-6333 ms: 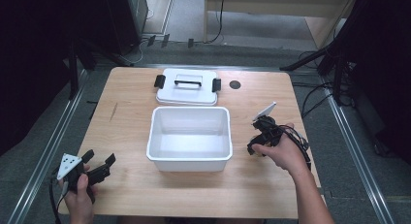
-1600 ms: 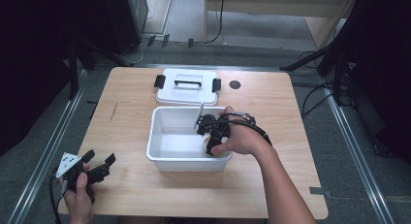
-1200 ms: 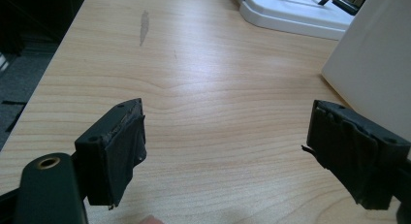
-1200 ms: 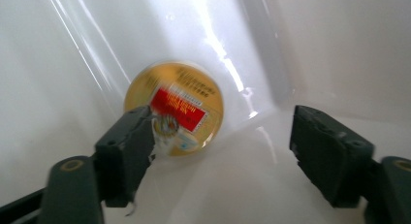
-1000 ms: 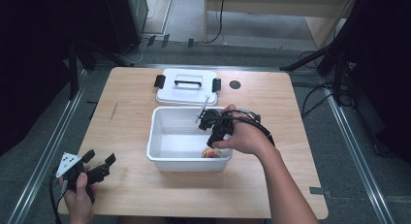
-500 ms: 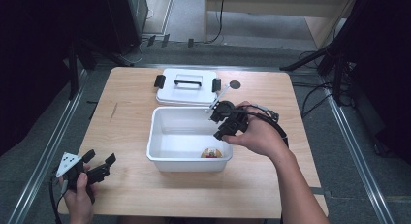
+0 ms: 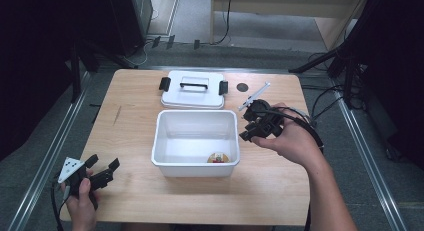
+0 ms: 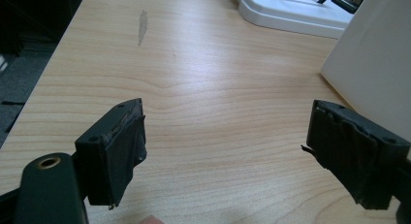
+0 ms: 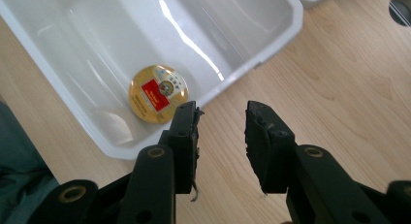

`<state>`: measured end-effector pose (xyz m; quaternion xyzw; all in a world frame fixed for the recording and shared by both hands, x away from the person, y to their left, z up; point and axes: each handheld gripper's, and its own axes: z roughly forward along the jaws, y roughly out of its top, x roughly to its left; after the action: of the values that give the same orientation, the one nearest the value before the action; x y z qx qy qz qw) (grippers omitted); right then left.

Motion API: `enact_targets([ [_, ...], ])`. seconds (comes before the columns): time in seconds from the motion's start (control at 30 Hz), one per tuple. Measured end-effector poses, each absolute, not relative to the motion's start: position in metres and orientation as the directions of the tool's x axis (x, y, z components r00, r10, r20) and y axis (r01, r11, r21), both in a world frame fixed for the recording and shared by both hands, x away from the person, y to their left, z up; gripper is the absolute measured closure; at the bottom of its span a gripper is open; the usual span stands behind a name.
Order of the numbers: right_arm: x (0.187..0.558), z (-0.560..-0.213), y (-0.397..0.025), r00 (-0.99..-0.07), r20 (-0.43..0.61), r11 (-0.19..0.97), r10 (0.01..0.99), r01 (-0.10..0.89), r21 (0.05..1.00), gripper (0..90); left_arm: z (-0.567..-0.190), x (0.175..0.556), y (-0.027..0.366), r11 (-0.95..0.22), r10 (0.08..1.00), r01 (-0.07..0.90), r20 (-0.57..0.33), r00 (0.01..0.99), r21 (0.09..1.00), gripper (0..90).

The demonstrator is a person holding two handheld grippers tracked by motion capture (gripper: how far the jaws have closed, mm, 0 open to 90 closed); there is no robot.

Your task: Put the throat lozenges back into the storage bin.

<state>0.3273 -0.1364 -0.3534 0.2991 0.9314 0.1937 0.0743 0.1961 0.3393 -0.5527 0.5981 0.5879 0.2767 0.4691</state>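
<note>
A white plastic bin (image 7: 169,122) stands open in the middle of the wooden table. A round gold tin with a red label (image 9: 158,93) lies flat on the bin's floor near the front right corner (image 7: 218,158). My right gripper (image 7: 254,124) hovers just right of the bin's right wall, open, nothing between its jaws (image 9: 222,120). My left gripper (image 7: 102,171) rests near the table's front left corner, open and empty, jaws wide apart (image 8: 225,156).
The bin's white lid (image 7: 194,89) with black latches lies flat behind the bin. A thin white stick (image 7: 254,95) and a dark round hole (image 7: 242,87) are at the back right. Bare wood lies left of the bin (image 8: 208,88).
My right gripper carried the gold tin from the table's right side into the bin, let it go there, and has drawn back out to the right. The left gripper has stayed put.
</note>
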Motion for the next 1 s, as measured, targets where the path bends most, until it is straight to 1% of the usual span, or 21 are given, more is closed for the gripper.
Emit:
enact_targets([
  [0.23, 0.328, -0.366, -0.157, -0.782, -0.016, 0.720, 0.623, 0.565, 0.402, 64.6, -0.553, 0.196, 0.340, 0.127, 0.963, 0.445, -0.217, 0.158, 0.886, 14.7],
  [0.37, 0.328, -0.377, -0.166, -0.768, -0.010, 0.708, 0.641, 0.586, 0.394, 60.6, -0.553, 0.196, 0.339, 0.129, 0.963, 0.446, -0.219, 0.157, 0.886, 14.7],
  [0.47, 0.327, -0.388, -0.172, -0.751, -0.036, 0.700, 0.659, 0.596, 0.394, 50.1, -0.553, 0.196, 0.339, 0.130, 0.963, 0.447, -0.220, 0.156, 0.885, 14.6],
  [0.5, 0.325, -0.391, -0.174, -0.741, -0.047, 0.693, 0.670, 0.601, 0.397, 44.3, -0.553, 0.196, 0.339, 0.130, 0.963, 0.446, -0.220, 0.156, 0.885, 14.7],
  [0.53, 0.324, -0.397, -0.176, -0.722, -0.067, 0.677, 0.689, 0.609, 0.413, 36.0, -0.553, 0.196, 0.339, 0.129, 0.963, 0.446, -0.219, 0.156, 0.886, 14.6],
  [0.63, 0.323, -0.409, -0.181, -0.680, -0.095, 0.642, 0.727, 0.625, 0.445, 17.3, -0.553, 0.196, 0.339, 0.130, 0.963, 0.446, -0.220, 0.156, 0.886, 14.7],
  [0.67, 0.323, -0.414, -0.184, -0.664, -0.096, 0.627, 0.741, 0.634, 0.453, 12.4, -0.553, 0.196, 0.339, 0.129, 0.963, 0.446, -0.219, 0.156, 0.886, 14.6],
  [0.7, 0.322, -0.419, -0.186, -0.649, -0.095, 0.611, 0.755, 0.643, 0.461, 10.2, -0.553, 0.196, 0.339, 0.130, 0.963, 0.446, -0.220, 0.156, 0.886, 14.6],
  [0.77, 0.322, -0.429, -0.190, -0.620, -0.094, 0.580, 0.779, 0.655, 0.485, 2.1, -0.553, 0.196, 0.339, 0.130, 0.963, 0.445, -0.219, 0.156, 0.886, 14.6],
  [0.83, 0.321, -0.438, -0.195, -0.586, -0.092, 0.546, 0.805, 0.673, 0.499, 0.0, -0.553, 0.196, 0.339, 0.130, 0.963, 0.444, -0.220, 0.156, 0.886, 14.6],
  [1.0, 0.317, -0.459, -0.212, -0.534, -0.086, 0.482, 0.841, 0.667, 0.568, 0.0, -0.553, 0.196, 0.339, 0.132, 0.963, 0.445, -0.221, 0.156, 0.886, 14.7],
])
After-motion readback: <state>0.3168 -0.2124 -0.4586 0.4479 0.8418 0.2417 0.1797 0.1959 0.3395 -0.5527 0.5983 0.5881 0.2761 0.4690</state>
